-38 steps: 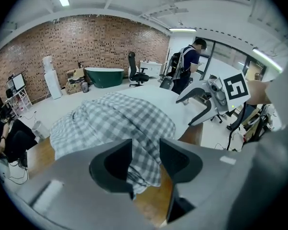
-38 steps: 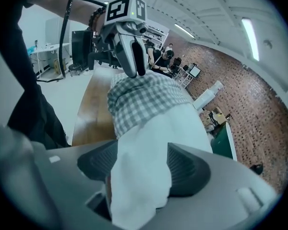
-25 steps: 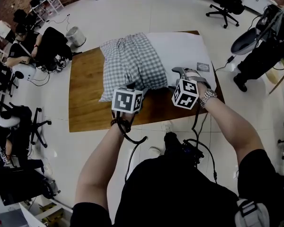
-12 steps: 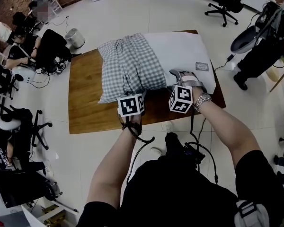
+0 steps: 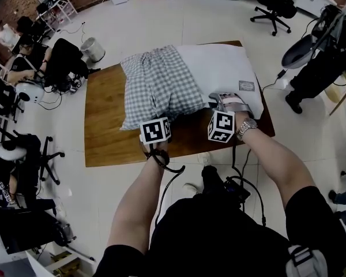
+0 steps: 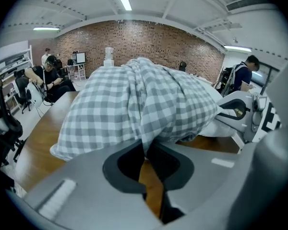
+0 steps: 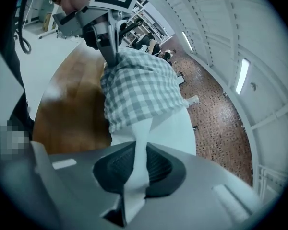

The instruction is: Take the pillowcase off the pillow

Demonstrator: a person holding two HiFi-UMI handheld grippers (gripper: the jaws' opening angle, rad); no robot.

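A white pillow [image 5: 222, 68] lies on the wooden table [image 5: 104, 137], its left half inside a grey-checked pillowcase [image 5: 158, 82]. My left gripper [image 5: 160, 118] is at the pillowcase's near edge. Its jaws have just been closing, and in the left gripper view they [image 6: 146, 150] pinch a fold of the checked pillowcase [image 6: 134, 99]. My right gripper [image 5: 218, 101] sits at the pillow's near edge, just right of the pillowcase's open end. Its jaws have just been closing too, and in the right gripper view they [image 7: 137, 159] clamp a fold of the white pillow [image 7: 173, 133] beside the pillowcase [image 7: 139, 87].
A small label [image 5: 246, 86] is sewn on the pillow's right end. People sit at desks at the left [image 5: 23, 62], near a round bin [image 5: 92, 48]. An office chair [image 5: 274, 4] stands at the back right, and a person [image 5: 328, 62] stands at the right.
The left gripper's marker cube has dropped toward the pillowcase's near edge. The right cube has slid a little nearer and left. The pillow has shifted slightly on the table.
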